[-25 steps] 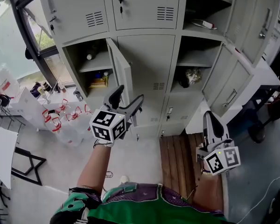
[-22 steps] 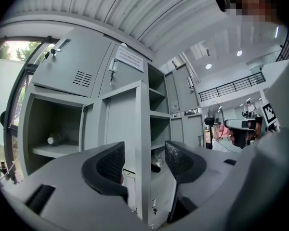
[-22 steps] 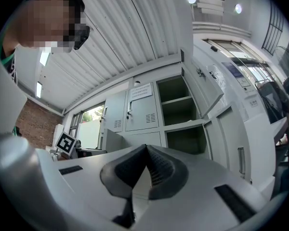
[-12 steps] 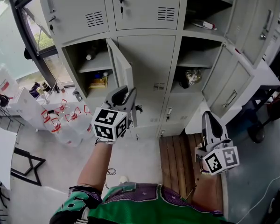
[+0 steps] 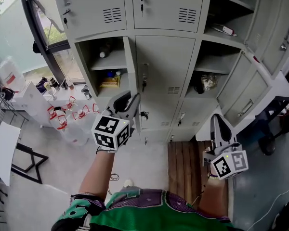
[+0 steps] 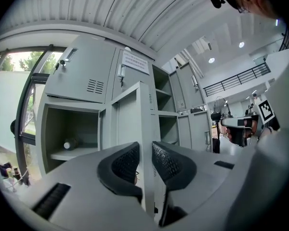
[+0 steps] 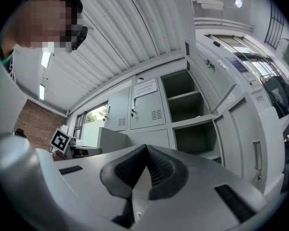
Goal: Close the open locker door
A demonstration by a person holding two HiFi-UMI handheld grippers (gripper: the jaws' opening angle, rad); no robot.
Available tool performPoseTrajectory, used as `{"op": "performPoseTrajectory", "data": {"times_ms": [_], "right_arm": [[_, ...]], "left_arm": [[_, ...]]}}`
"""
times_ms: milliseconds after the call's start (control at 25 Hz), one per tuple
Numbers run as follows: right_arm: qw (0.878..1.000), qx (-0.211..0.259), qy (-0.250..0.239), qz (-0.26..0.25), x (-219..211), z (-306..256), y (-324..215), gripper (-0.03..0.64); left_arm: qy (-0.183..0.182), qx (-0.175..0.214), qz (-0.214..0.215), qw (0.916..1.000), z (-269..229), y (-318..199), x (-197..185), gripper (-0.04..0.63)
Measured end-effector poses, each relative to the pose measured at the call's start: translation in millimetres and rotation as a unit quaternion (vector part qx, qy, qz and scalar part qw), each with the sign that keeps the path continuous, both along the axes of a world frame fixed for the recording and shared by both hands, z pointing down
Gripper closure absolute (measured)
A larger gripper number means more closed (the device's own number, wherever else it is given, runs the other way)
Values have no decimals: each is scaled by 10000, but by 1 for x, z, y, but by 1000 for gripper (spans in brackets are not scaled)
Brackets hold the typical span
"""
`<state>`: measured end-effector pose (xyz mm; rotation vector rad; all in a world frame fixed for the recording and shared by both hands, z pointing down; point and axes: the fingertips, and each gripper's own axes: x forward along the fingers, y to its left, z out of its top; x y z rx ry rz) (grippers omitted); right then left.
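**Left claw clamped on the locker door's edge; right claw shut and empty**

Head view: The left claw [image 5: 129, 100] reached out level to the free edge of the open locker door [image 5: 131, 66], which stood out from the grey locker bank [image 5: 166, 57] and was seen almost edge-on. The door belonged to the open compartment [image 5: 94, 66] in the middle row, at the left end of the bank. A shelf inside carried what looked like a bottle [image 5: 104, 51]. The right claw [image 5: 217, 120] hung lower and to the right, well apart from the door, in front of the lower lockers.

Left gripper view: The left claw [image 6: 144, 160] had just been closing. Its jaws stood only narrowly apart, and the door's [image 6: 132, 114] thin edge ran straight up between them. The ribbed pads [image 6: 126, 162] appeared to press on either face of the sheet metal, though the contact itself sat low in the frame and was hard to see.

Right gripper view: The right claw [image 7: 145, 167] had its jaws fully together, tips meeting, with nothing between them. It pointed slightly upward at the lockers, touching none of them.
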<state>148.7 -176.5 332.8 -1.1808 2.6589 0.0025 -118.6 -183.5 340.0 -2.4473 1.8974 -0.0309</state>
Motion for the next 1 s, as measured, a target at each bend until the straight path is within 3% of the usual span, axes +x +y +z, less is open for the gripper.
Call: {"op": "performPoseTrajectory", "data": {"times_ms": [440, 1000], "right_arm": [[9985, -15, 170, -513, -71, -2, -3, 611], [9979, 65, 324, -557, -142, -8, 2, 611]], "left_arm": [[99, -18, -586, 9982, -1, 27, -77, 494], [90, -20, -756, 9971, -3, 33, -158, 495]]}}
